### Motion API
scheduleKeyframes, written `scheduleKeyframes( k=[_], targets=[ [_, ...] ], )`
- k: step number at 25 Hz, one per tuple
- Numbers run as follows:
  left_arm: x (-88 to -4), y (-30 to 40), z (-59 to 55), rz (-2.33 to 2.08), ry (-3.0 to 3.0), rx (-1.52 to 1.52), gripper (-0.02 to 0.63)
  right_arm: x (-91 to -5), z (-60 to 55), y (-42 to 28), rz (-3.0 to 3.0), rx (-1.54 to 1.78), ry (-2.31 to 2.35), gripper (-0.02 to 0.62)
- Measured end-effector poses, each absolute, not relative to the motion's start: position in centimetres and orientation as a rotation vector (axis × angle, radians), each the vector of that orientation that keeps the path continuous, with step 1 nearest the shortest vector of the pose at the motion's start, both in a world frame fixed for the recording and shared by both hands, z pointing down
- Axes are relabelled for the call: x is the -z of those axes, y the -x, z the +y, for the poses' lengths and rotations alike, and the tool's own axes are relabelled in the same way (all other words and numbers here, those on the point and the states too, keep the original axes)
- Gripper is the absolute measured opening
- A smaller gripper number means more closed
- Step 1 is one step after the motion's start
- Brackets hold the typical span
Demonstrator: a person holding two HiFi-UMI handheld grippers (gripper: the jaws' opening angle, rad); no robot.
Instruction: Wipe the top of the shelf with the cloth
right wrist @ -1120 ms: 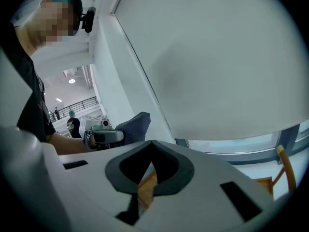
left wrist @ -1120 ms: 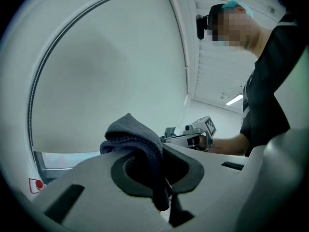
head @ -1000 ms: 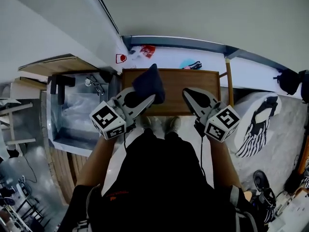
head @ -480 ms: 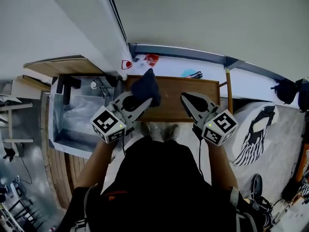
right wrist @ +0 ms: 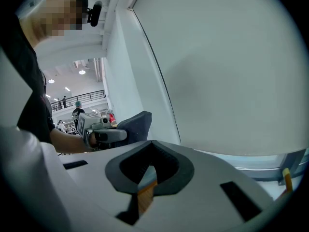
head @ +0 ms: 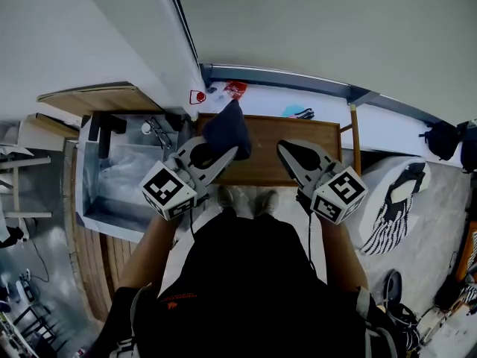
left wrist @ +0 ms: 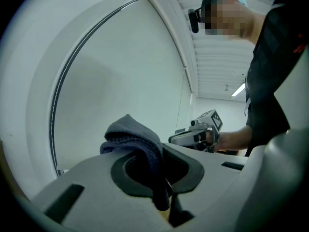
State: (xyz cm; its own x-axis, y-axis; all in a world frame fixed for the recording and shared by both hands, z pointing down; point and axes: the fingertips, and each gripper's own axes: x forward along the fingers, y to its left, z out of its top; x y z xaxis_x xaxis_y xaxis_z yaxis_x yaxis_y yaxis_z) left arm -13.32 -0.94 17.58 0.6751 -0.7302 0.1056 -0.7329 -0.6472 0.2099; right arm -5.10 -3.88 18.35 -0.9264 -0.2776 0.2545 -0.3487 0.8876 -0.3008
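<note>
Here, the left gripper [head: 223, 155] was clamped on the dark cloth [head: 228, 127], which stood bunched over the left end of the wooden shelf [head: 268, 151] top; contact with the wood could not be told. The right gripper [head: 289, 151] hovered over the right half, jaws drawn together, nothing between them, well apart from the cloth.

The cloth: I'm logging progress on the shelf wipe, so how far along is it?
Done: the cloth is picked up. In hand: the left gripper is shut on it, holding it above the wooden shelf top; the right gripper, jaws together, holds nothing. Left: the cloth sticks up from the jaws rather than lying on the wood, so the wiping itself looks yet to come.
</note>
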Motion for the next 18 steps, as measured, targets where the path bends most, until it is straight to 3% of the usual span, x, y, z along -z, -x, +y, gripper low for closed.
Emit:
scheduleKeyframes(
  k=[18],
  targets=[
    [-18.03,13.38,-1.04,-1.184,-2.658,-0.01,0.049,-18.64,-3.59,5.41,-2.842,-0.497,-0.48,0.005]
  ],
)
